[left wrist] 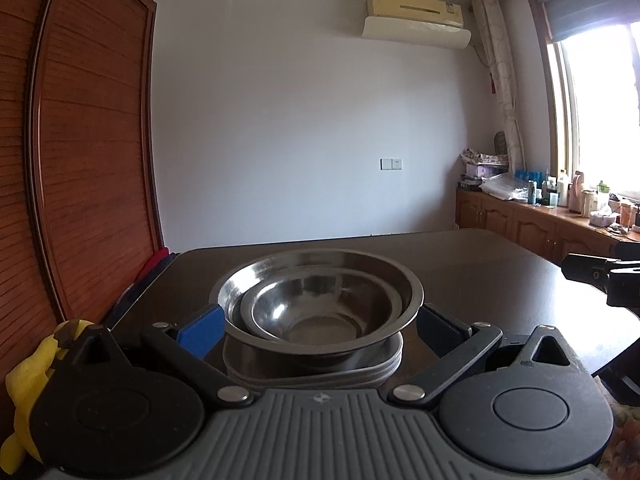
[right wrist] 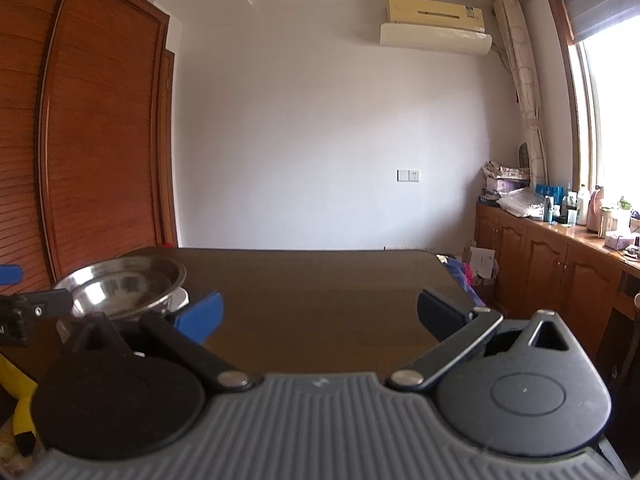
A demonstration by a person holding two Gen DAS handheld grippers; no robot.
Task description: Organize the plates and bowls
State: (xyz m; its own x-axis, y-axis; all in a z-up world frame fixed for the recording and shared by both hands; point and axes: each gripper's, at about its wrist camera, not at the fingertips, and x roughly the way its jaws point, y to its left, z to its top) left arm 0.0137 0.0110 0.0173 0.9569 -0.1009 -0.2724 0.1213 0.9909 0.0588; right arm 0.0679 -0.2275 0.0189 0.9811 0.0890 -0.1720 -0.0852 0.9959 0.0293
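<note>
My left tool (left wrist: pixel 320 326) sits spread wide, the big bowl (left wrist: pixel 320 280) at twelve o'clock between its fingers, a smaller bowl (left wrist: pixel 320 312) nested inside (plates (left wrist: pixel 376 372) beneath). Right tool (right wrist: pixel 320 316) released, bowls at ten o'clock on the counter (right wrist: pixel 320 300).

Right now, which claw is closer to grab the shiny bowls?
The left claw. Its open fingers sit on either side of the stacked bowls. The right claw faces bare table.

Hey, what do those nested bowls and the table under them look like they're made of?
Large bowl and smaller bowl nested inside: likely stainless steel, polished, showing mirror-like reflections and grey sheen. The plates stacked beneath look like the same metal. Table: dark brown, probably wood or veneer, semi-gloss with soft glare.
</note>
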